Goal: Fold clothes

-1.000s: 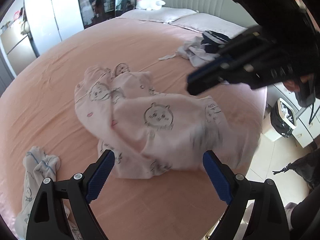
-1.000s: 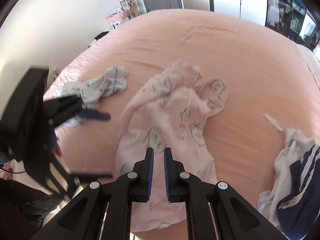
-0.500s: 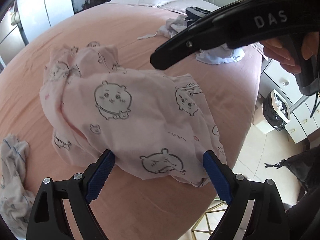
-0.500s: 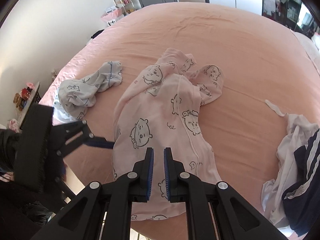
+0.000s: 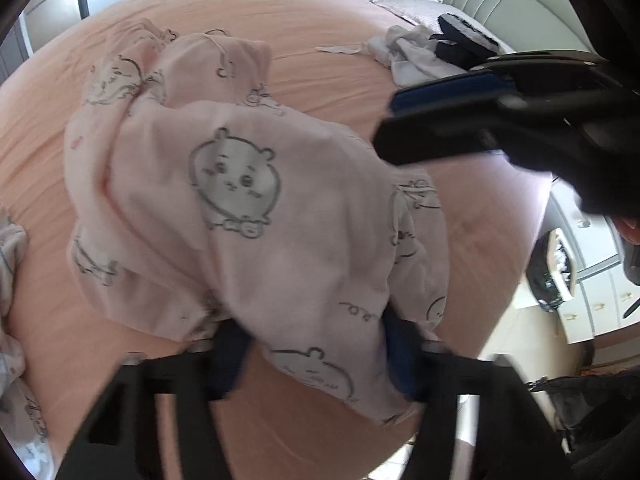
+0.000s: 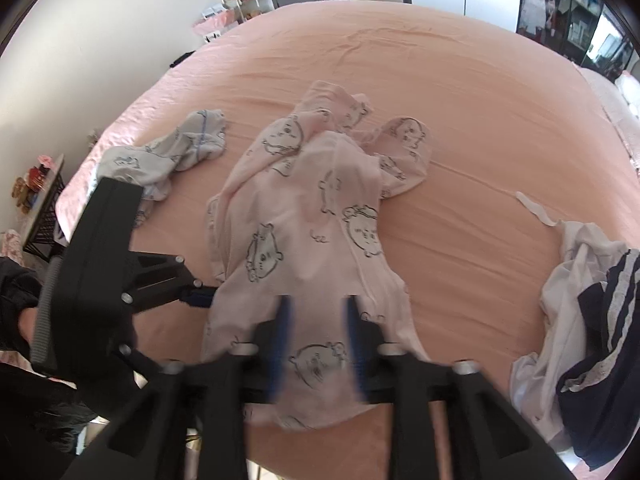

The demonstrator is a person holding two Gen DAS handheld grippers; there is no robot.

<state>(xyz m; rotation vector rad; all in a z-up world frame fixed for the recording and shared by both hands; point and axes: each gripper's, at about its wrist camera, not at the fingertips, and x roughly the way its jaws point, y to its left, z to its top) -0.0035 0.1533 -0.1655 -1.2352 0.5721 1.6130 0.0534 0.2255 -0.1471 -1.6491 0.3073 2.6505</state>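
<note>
Pink garment (image 5: 280, 240) between closing left claw (image 5: 316, 356)

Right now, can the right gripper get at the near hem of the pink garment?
Probably yes. The right gripper hangs just over the pink garment's near hem, jaws opening, cloth showing between them, nothing in the way. The left gripper is closing on the same hem off to the side.

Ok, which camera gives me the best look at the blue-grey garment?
The right wrist view: the blue-grey garment lies crumpled on the bed left of the pink printed sleepsuit, mostly visible. The left wrist view catches only its blurred edge at the frame's left.
</note>
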